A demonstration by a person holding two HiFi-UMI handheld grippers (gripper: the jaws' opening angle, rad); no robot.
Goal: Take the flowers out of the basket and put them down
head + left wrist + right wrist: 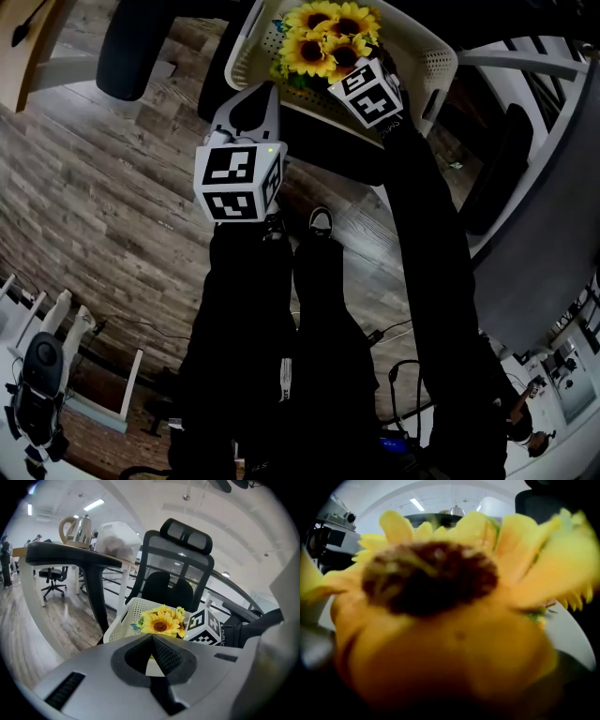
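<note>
Flowers [330,37] sit in the basket [433,58], which apparently rests on an office chair [185,538]. Right tool [356,75] is pushed in among the blooms. Its own view is all yellow petal, so we cannot tell how its jaws stand. Left tool [255,98] is narrow, tips together at the basket's near rim, seemingly pinching it. We judge it best to close low on the stems, not the heads, and lift straight up while the left pins the basket.

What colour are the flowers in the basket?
Yellow, with brown middles. The flowers show best in the left gripper view.
</note>
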